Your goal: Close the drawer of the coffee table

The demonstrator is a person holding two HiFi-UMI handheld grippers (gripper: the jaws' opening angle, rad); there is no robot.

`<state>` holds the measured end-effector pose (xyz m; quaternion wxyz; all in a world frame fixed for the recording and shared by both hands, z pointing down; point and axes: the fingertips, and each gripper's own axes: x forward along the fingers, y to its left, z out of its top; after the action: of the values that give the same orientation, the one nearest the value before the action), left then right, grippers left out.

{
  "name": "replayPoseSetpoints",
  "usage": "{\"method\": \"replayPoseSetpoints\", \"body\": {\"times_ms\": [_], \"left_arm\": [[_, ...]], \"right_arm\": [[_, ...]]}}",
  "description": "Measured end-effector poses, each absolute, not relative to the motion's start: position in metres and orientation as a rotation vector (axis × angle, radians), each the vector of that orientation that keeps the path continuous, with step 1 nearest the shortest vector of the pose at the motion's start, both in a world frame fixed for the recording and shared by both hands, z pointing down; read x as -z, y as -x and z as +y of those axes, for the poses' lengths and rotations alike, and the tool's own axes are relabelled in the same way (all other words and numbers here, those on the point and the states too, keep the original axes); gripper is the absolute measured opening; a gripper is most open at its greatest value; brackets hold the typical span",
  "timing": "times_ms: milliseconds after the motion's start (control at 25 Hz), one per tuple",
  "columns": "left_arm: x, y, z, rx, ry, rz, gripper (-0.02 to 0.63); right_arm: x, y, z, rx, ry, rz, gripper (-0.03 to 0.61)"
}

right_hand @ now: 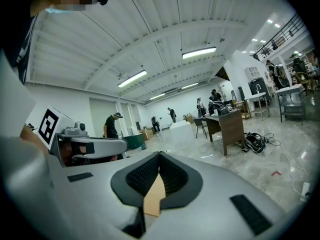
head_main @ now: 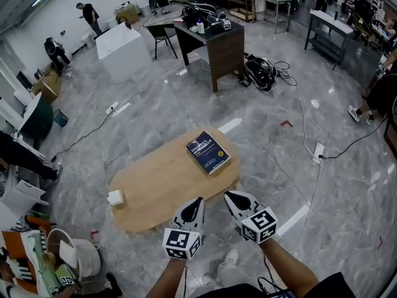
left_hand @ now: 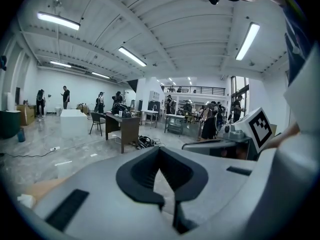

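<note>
The oval wooden coffee table [head_main: 155,182] stands on the grey floor in the head view. A dark blue book [head_main: 208,152] lies on its right end and a small white box [head_main: 115,197] on its left end. No drawer shows from above; the tabletop hides the table's front. My left gripper [head_main: 194,205] and right gripper [head_main: 234,197] hover side by side at the table's near edge, both shut and holding nothing. In the left gripper view the left gripper [left_hand: 160,160] points level across the room. In the right gripper view, wood shows through the right gripper's [right_hand: 159,178] narrow slit.
A dark desk [head_main: 214,42] with gear and a white cabinet [head_main: 123,48] stand far behind the table. Cables [head_main: 260,70] and a power strip [head_main: 318,152] lie on the floor to the right. Clutter [head_main: 56,266] sits at the lower left. Several people stand far off.
</note>
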<state>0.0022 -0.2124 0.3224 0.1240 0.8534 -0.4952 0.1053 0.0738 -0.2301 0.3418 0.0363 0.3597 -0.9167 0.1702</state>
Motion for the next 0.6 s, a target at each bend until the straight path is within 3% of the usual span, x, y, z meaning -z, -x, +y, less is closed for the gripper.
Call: {"method": "replayPoseSetpoints", "body": {"times_ms": [600], "left_arm": [[-0.282, 0.043, -0.143, -0.197, -2.548, -1.488, 0.000]], "right_arm": [[-0.298, -0.027, -0.165, -0.395, -1.104, -2.856, 0.017]]}}
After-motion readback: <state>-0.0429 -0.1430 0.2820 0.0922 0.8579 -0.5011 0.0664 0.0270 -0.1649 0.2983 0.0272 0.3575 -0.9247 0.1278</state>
